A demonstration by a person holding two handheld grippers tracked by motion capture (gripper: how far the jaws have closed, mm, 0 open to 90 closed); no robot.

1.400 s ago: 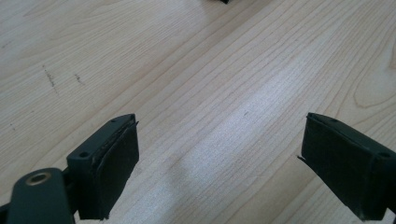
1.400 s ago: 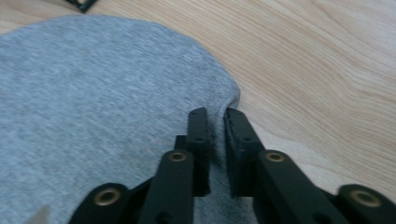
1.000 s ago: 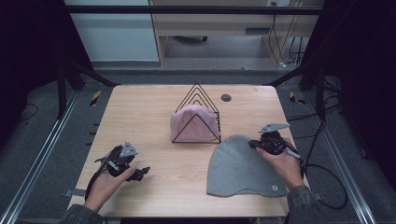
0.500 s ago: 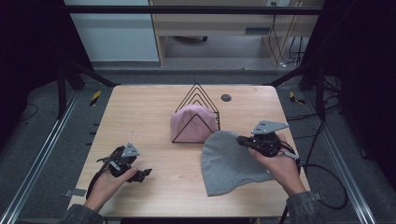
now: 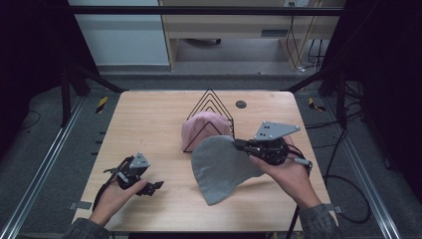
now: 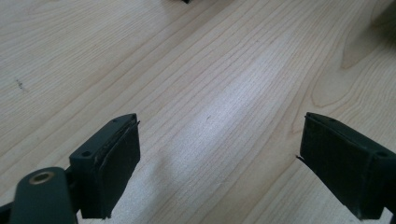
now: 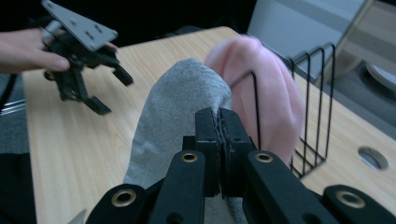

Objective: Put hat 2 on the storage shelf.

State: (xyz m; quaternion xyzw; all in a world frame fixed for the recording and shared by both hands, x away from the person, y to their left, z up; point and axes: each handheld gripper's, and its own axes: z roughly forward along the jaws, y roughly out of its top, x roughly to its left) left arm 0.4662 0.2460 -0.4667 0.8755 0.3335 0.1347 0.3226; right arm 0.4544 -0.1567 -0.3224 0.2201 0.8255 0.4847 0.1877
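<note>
Nearest the person, the left hand-held gripper [image 5: 149, 185] hovers low over the front-left of the worktop [image 5: 149, 119], jaws spread wide with bare wood grain between them and nothing in their hold. It sits idle, well apart from the cloth.

Over on the right, the action: the right hand-held gripper [image 5: 242, 145] has its jaws pressed tight together on the edge of the grey beanie [image 5: 221, 167]. In the right gripper view the two pads [image 7: 212, 126] meet with a thin fold of knit pinched between them. The hat is lifted at that edge and drapes down from the pinch, its lower end trailing toward the wood at the front of the worktop. It looks soft, light and floppy; it will sag and swing wherever it isn't held, so a single pinch leaves most of it dangling. A hold on the rim seems the sensible place, since the knit bunches there and gives the pads something to bite.

Just beyond, touching or nearly touching the grey fabric, a pink beanie [image 5: 204, 128] stands in the black wire rack [image 5: 210, 107]. Farther back, a small round hole [image 5: 241, 104] marks the worktop near its far edge.
</note>
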